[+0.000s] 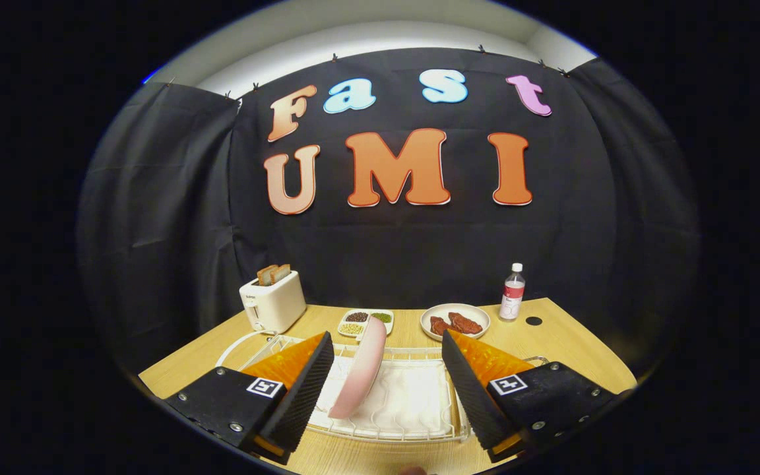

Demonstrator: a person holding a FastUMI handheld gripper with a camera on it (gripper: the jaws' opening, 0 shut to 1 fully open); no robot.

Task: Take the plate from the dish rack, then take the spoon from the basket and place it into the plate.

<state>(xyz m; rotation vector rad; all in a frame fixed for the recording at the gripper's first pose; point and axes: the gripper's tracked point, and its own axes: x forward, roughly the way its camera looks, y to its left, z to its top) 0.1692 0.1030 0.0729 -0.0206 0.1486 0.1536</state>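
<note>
**Tongs over the rack, nothing gripped**

I'm holding my tongs [386,389] level over the table [551,336], angled slightly down, fingers [301,389] spread wide apart. The pink plate [360,376] is standing on edge in the white dish rack [413,432], between the fingers, nearer the left one, not touching either.

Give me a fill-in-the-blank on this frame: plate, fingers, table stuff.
1. The pink plate stands on edge in the white dish ____.
2. The fingers of the gripper are ____, the plate between them, untouched.
3. Bread slices sit in the white ____.
4. The bottle stands beside a plate of ____.

Answers: rack; open; toaster; meat
</note>
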